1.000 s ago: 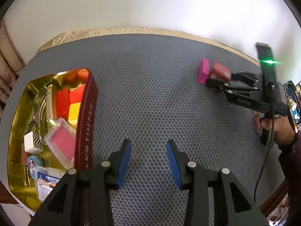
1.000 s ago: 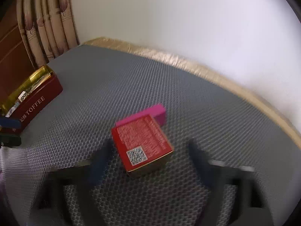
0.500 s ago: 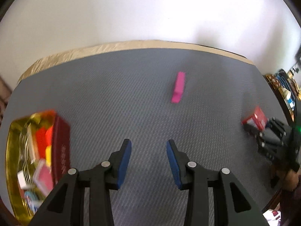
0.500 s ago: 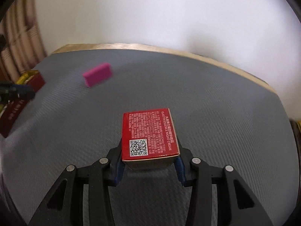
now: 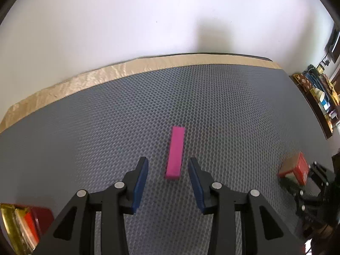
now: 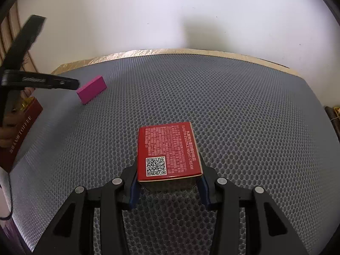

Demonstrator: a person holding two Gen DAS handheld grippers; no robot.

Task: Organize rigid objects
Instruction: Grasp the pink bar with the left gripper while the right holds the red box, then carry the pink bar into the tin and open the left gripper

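A pink block (image 5: 175, 153) lies on the grey honeycomb mat (image 5: 106, 127), its near end just ahead of and between the tips of my open left gripper (image 5: 167, 170). The block also shows in the right wrist view (image 6: 91, 89), with the left gripper (image 6: 63, 83) beside it. My right gripper (image 6: 169, 182) is shut on a red night-cream box (image 6: 167, 153) with a QR code on top, held over the mat. In the left wrist view the box (image 5: 294, 170) and the right gripper sit at the far right.
A red and gold toffee tin (image 5: 23, 223) with several small items stands at the mat's left; its red side shows in the right wrist view (image 6: 20, 131). A beige edge (image 5: 85, 78) and white wall bound the far side. A cluttered shelf (image 5: 318, 93) is at the right.
My left gripper has swung from the tin toward the pink block, which now lies just ahead of its tips. My right gripper closed on the red box and carried it away from the block.
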